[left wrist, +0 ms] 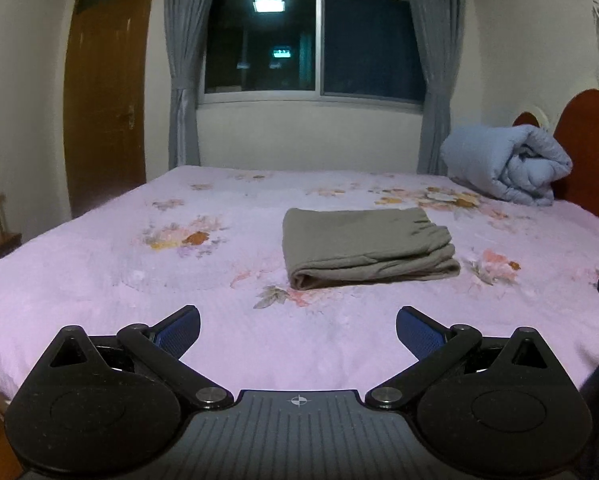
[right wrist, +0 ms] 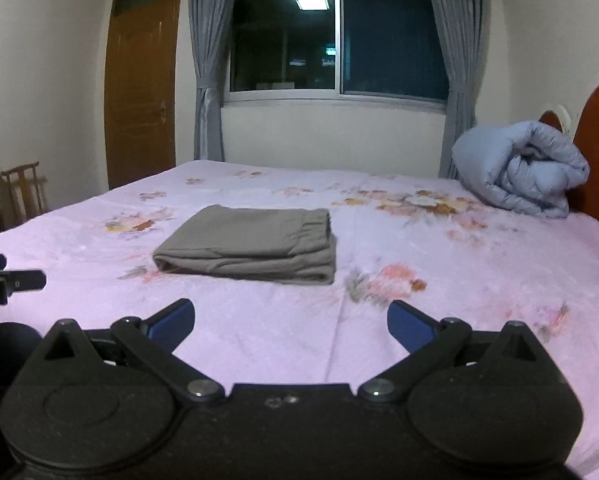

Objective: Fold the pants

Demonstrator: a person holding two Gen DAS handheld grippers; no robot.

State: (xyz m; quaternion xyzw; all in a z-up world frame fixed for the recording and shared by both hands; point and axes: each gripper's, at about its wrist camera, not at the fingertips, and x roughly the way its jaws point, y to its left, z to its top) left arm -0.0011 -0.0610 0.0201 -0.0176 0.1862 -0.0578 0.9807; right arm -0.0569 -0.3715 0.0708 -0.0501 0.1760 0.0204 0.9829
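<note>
The pants (left wrist: 363, 248) lie as a compact folded stack mid-bed (left wrist: 99, 300), clear of the rolled quilt (left wrist: 507, 164) by the headboard. Your left gripper (left wrist: 298, 330) and right gripper (right wrist: 291, 322) both stand spread wide, holding nothing, near the bed's front edge. Judgement: folding appears complete; check the layered edges align, and keep both grippers off the stack
</note>
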